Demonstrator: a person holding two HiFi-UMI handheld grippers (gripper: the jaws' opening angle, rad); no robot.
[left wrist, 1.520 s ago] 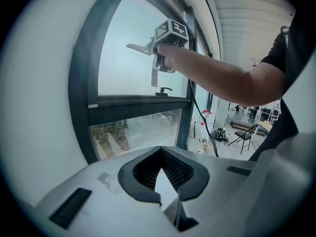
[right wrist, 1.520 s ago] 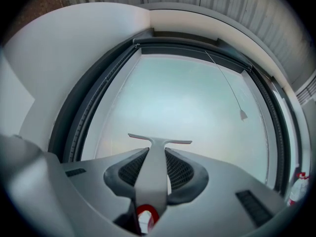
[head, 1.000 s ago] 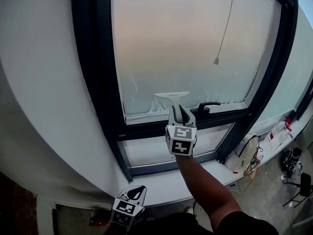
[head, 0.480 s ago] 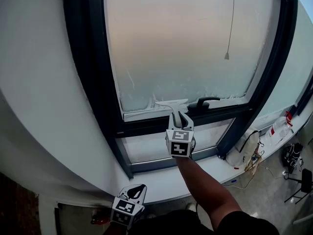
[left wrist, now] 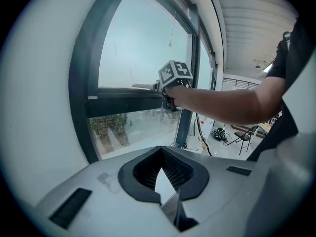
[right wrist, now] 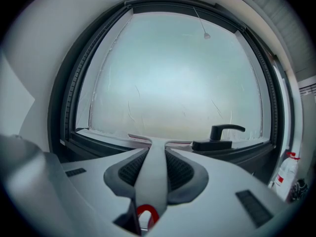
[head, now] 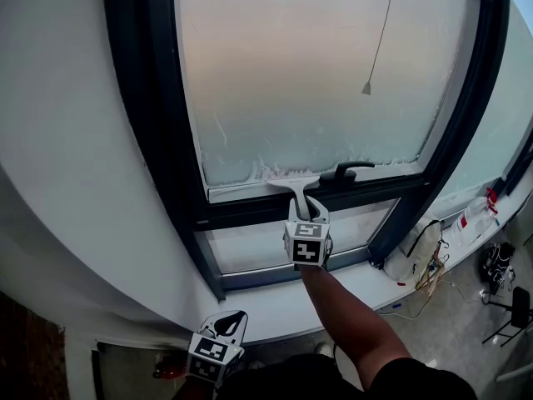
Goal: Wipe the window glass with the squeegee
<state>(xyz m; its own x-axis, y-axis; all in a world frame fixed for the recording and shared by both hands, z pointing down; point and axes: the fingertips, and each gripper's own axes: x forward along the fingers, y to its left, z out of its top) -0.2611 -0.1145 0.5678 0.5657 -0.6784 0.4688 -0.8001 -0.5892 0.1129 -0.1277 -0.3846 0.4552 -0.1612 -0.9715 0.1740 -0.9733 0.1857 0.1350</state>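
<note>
The squeegee (head: pixel 295 185) sat at the very bottom of the frosted window glass (head: pixel 316 73), its pale blade lying level along the lower edge of the pane, just left of the black window handle (head: pixel 346 172). A ragged line of suds ran along the glass just above the blade. Its handle pointed down and away from the glass into the right gripper (head: pixel 306 212), whose jaws were clamped on it; in the right gripper view the grey handle (right wrist: pixel 153 174) filled the space between the two ribbed pads, with a red loop at its near end and the blade (right wrist: pixel 158 143) spread out against the pane beyond. The right forearm (head: pixel 350 315) reached up from the lower right, nearly straight, with the hand wrapped round the grip under the marker cube (head: pixel 306 244).

The left gripper (head: pixel 230 323) hung low and close to the body, below the white sill (head: pixel 275 311), well apart from the window. Its jaws were together with nothing between them (left wrist: pixel 165 174), and it pointed toward the clear lower pane (left wrist: pixel 133 127) and the outstretched right arm (left wrist: pixel 222 102). A thin cord (head: pixel 366 88) hung before the glass, and a bottle with a red top (head: pixel 476 219) stood on the sill at the far right.
</note>
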